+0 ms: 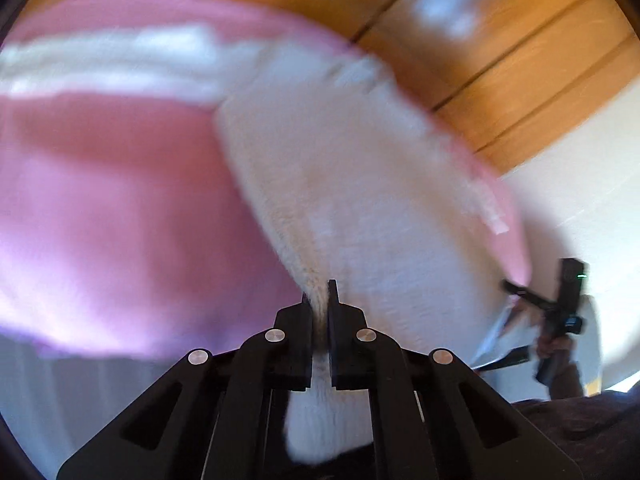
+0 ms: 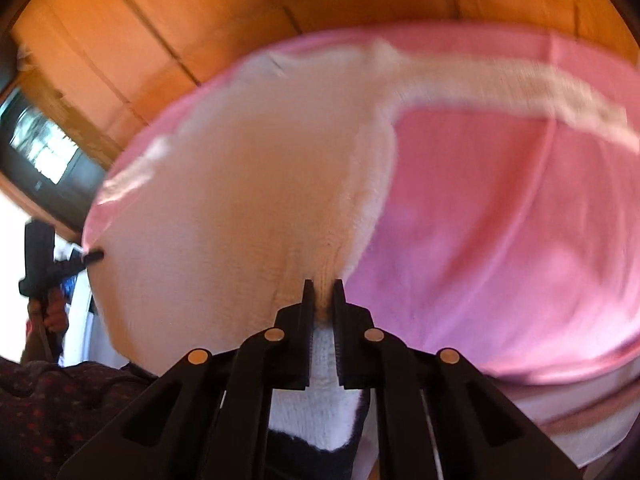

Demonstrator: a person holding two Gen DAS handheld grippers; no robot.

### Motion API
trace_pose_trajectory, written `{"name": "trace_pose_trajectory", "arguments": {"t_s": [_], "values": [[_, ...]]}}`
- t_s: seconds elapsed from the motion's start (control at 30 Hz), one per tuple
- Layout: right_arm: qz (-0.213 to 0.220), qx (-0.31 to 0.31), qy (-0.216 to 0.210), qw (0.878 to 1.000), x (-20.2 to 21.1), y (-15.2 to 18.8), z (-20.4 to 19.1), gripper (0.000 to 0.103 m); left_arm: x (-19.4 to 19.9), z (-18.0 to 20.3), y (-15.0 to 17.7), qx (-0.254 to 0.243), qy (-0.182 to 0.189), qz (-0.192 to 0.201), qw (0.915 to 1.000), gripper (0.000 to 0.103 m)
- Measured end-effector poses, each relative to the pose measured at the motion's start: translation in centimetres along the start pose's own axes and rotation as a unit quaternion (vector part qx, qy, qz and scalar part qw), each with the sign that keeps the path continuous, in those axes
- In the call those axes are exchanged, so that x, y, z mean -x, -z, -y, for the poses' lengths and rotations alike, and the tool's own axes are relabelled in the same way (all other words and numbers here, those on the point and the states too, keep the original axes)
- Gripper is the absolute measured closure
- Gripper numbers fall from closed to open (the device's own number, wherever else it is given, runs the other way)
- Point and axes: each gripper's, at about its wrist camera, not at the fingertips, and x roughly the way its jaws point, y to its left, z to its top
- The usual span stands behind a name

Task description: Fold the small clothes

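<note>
Left wrist view: left gripper clamped on white fleece edge of pink garment, cloth pinched between jaws, blurred. Right gripper visible at garment's far right edge, wooden floor behind.

Right wrist view: right gripper also pinching white fleece lining; pink side spreads right. Left gripper at garment's left edge.

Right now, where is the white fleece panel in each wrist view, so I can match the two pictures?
Left wrist: the white fleece panel runs from centre toward upper right, pinched at the bottom by the left tool.
Right wrist: it fills centre-left, pinched by the right tool.
Shared landmark: the pink fabric, left of the panel in the left view and right of it in the right view.
</note>
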Motion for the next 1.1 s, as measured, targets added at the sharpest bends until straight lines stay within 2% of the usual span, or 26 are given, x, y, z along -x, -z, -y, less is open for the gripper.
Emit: {"name": "trace_pose_trajectory", "arguments": {"t_s": [0.07, 0.1, 0.13, 0.17, 0.27, 0.37, 0.43, 0.47, 0.53, 0.6, 0.63, 0.7, 0.77, 0.8, 0.9, 1.0, 1.1], "values": [[-0.013, -0.016, -0.001, 1.000, -1.7, 0.0, 0.4, 0.096, -1.1, -2.3, 0.3, 0.039, -0.007, -0.010, 0.9991, 0.097], [-0.018, -0.011, 0.004, 1.000, -2.4, -0.1, 0.2, 0.096, -1.3, -3.2, 0.2, 0.065, -0.017, -0.005, 0.9977, 0.084], [-0.022, -0.005, 0.009, 1.000, -2.5, 0.2, 0.0, 0.095, -1.3, -3.8, 0.1, 0.087, -0.015, 0.003, 0.9961, 0.067], [-0.027, 0.002, 0.017, 0.999, -2.9, 0.1, -0.3, 0.095, -1.2, -4.2, -0.1, 0.103, -0.015, 0.013, 0.9945, 0.063], [-0.043, 0.009, 0.048, 0.998, -3.6, 0.4, -0.2, 0.087, -0.9, -3.5, -1.4, 0.090, -0.042, 0.038, 0.9943, 0.063], [-0.026, -0.019, 0.050, 0.998, -3.1, -0.2, 1.3, 0.083, -1.0, -1.4, -2.5, 0.046, -0.068, 0.051, 0.9953, 0.063], [-0.006, -0.041, 0.047, 0.998, -2.4, -1.0, 2.2, 0.080, -2.2, -0.3, -3.3, 0.017, -0.101, 0.040, 0.9939, 0.050], [0.008, -0.055, 0.046, 0.997, -2.0, -1.4, 2.8, 0.071, -2.8, -0.1, -3.6, 0.015, -0.116, 0.039, 0.9923, 0.050], [0.038, -0.092, 0.047, 0.994, -1.4, -2.4, 4.2, 0.062, -3.4, -0.7, -4.3, 0.029, -0.109, 0.044, 0.9926, 0.050], [0.071, -0.142, 0.045, 0.986, -0.8, -3.8, 6.7, 0.062, -3.3, -0.3, -5.0, 0.037, -0.100, 0.057, 0.9927, 0.050], [0.086, -0.164, 0.043, 0.982, -0.6, -4.5, 7.7, 0.062, -3.3, 0.5, -5.5, 0.027, -0.114, 0.074, 0.9904, 0.050], [0.125, -0.240, 0.037, 0.962, -0.1, -6.1, 11.7, 0.062, -3.0, 1.8, -6.2, 0.006, -0.131, 0.094, 0.9870, 0.050], [0.157, -0.300, 0.035, 0.940, 0.1, -7.1, 15.1, 0.061, -3.5, 3.4, -7.2, -0.015, -0.139, 0.107, 0.9844, 0.043], [0.173, -0.329, 0.041, 0.928, 0.2, -7.6, 16.6, 0.061, -3.9, 4.0, -7.7, -0.021, -0.140, 0.109, 0.9839, 0.037], [0.224, -0.410, 0.037, 0.884, 0.3, -8.7, 21.7, 0.061, -5.3, 5.5, -8.6, -0.035, -0.139, 0.102, 0.9845, 0.036], [0.253, -0.450, 0.025, 0.856, -0.1, -10.0, 24.7, 0.061, -7.0, 7.0, -9.1, -0.050, -0.133, 0.086, 0.9861, 0.036], [0.258, -0.476, 0.024, 0.840, -1.2, -11.4, 27.2, 0.061, -8.8, 8.3, -9.5, -0.062, -0.134, 0.072, 0.9864, 0.036]]}}
